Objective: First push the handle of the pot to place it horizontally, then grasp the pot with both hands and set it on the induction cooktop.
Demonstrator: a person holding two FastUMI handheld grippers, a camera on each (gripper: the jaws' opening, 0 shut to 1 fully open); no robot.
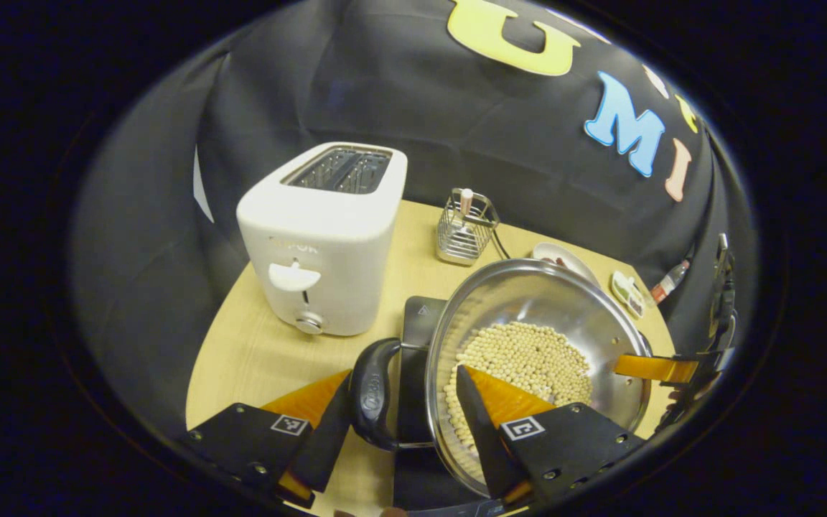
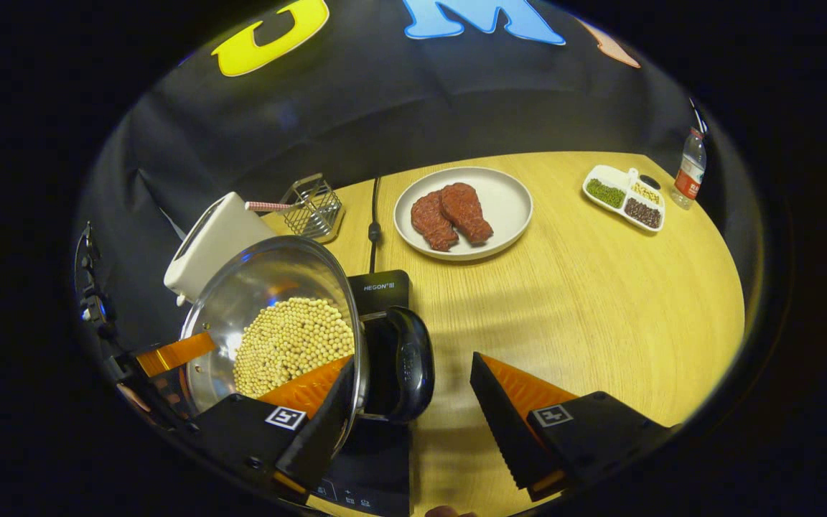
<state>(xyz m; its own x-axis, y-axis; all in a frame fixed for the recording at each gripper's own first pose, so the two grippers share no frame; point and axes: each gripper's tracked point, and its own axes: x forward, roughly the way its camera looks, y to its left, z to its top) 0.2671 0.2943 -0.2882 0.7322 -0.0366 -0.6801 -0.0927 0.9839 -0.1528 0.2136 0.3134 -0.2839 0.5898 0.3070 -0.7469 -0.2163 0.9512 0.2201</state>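
so, left gripper sits astride the pot's rim: one finger inside the pot over the soybeans, the other outside beyond the black handle. jaws are wide and not pressing on anything that can be seen. right gripper mirrors it at the opposite side of the pot: one finger reaches over the rim above the soybeans, the other hangs over bare tabletop, with the second black handle in the gap between them. jaws wide here too, no clamp visible. in the right gripper view the left gripper shows at the pot's far rim; in the left gripper view the right gripper shows at the far rim.

pot is steel, tilted-looking through the fisheye, and sits over the black induction cooktop near the front edge of the tabletop; whether it rests fully on it cannot be told.

farther back: white toaster just behind the cooktop, wire basket beside it, a black cord running to the back edge. plate with two pieces of meat mid-tabletop. divided dish and a bottle by the far corner.
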